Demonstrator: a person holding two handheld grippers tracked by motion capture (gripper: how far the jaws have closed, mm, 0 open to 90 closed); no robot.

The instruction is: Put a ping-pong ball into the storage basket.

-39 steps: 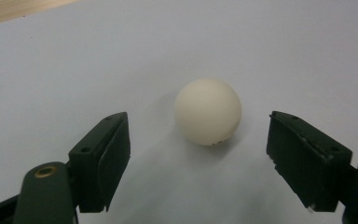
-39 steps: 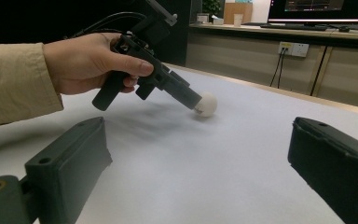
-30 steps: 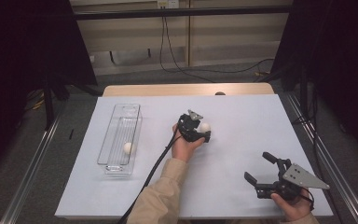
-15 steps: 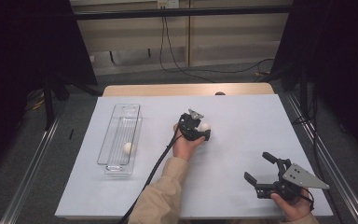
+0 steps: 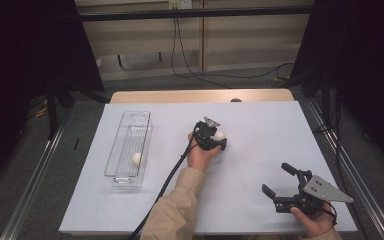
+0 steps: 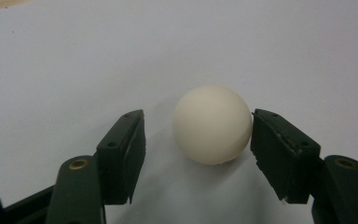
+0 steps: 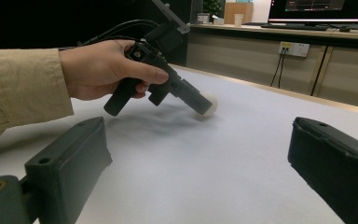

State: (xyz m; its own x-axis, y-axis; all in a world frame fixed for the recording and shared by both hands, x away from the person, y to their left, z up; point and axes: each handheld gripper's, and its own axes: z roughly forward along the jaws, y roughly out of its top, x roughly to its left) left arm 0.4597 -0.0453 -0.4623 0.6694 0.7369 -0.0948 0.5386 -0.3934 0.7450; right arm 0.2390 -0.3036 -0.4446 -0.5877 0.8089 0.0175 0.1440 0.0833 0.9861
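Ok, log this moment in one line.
left gripper: jaws closing around white ball, one pad short | right gripper: open, idle | second ball: in clear tray

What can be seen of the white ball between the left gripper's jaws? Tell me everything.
The white ball is a small, smooth, matte off-white sphere, plastic-looking and unmarked. It rests on the white table cover near the middle of the table. The left gripper straddles it, its jaws having just been closing: in the left gripper view one pad seems to meet the ball's side, while the other stands off with a clear gap. So it is not yet clamped.
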